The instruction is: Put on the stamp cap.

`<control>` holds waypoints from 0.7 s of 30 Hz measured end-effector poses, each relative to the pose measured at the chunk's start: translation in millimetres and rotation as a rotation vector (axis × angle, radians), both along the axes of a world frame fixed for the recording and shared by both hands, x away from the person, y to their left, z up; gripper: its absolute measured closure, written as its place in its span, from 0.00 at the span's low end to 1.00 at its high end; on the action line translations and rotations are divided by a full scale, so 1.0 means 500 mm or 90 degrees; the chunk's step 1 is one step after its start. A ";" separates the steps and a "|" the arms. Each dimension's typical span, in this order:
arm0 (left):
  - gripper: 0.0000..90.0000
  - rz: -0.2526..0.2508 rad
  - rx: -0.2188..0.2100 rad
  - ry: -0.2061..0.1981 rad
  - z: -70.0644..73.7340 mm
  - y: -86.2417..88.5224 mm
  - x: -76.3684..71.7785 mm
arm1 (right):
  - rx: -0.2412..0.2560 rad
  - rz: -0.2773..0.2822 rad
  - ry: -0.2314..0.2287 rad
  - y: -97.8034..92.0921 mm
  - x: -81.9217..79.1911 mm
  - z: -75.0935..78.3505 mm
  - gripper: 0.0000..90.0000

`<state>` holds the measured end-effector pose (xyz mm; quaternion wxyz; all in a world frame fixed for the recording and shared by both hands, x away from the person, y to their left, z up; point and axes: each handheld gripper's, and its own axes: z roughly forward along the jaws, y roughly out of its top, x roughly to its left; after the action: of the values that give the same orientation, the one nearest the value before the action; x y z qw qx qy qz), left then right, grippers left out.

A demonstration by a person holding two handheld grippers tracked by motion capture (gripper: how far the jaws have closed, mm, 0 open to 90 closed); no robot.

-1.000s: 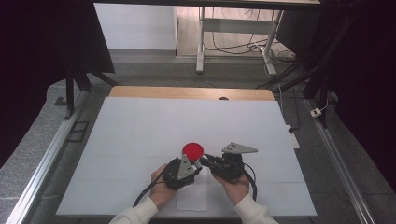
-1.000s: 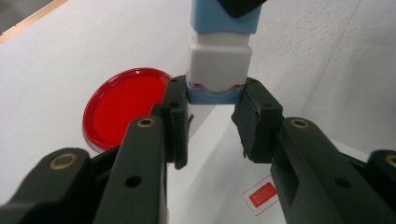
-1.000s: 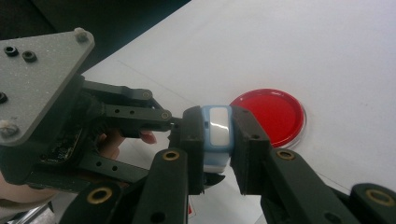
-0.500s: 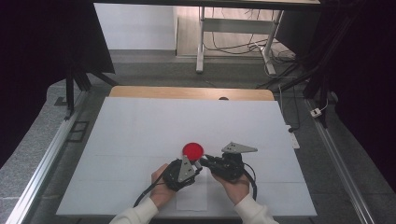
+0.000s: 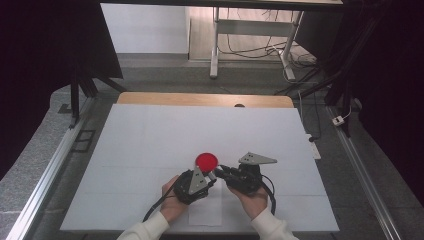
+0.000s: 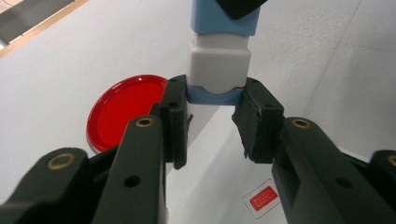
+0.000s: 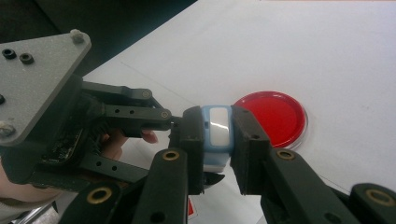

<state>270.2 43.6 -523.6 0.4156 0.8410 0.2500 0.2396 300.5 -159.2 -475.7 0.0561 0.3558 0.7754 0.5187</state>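
Holding a small blue-and-white block (image 6: 219, 60) in the air just above the near-middle of the surface (image 5: 150, 135), right beside the red lid (image 5: 206, 160). Long axis running straight from left hand-held gripper (image 6: 212, 119) to right hand-held gripper (image 7: 217, 140), each clamping one end. Both equally close, facing each other, so probably pulling apart along that axis next. Looking snug though.

Lighting: even, diffuse overhead light; white counter (image 5: 150, 140) bright, surroundings at the high view's left and right edges near black. Shadows: soft and faint. Sharpness: high view soft and grainy; left gripper view blurs the near fingers (image 6: 140, 154), with mild glare on the red dish (image 6: 122, 109).
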 end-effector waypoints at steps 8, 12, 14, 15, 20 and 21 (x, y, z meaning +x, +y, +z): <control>0.68 -0.001 -0.005 0.015 -0.002 0.002 0.005 | -0.001 0.003 -0.002 0.000 0.001 -0.004 0.84; 0.63 -0.001 0.000 0.028 -0.005 0.001 0.008 | 0.001 0.002 -0.006 0.000 0.001 -0.003 0.84; 0.60 -0.001 0.000 0.036 -0.006 0.001 0.009 | 0.001 0.002 -0.007 -0.002 0.001 -0.003 0.84; 0.59 0.000 0.001 0.039 -0.006 0.002 0.010 | 0.001 0.002 -0.008 -0.002 0.001 -0.002 0.84; 0.52 0.003 0.002 0.066 -0.008 0.005 0.014 | -0.003 0.000 -0.013 -0.007 0.004 -0.002 0.84; 0.50 0.006 0.002 0.069 -0.008 0.006 0.014 | -0.002 -0.001 -0.013 -0.008 0.004 -0.002 0.84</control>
<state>277.4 46.5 -527.7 0.3993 0.8520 0.2758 0.1964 302.7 -163.3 -476.7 0.0651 0.3507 0.7755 0.5209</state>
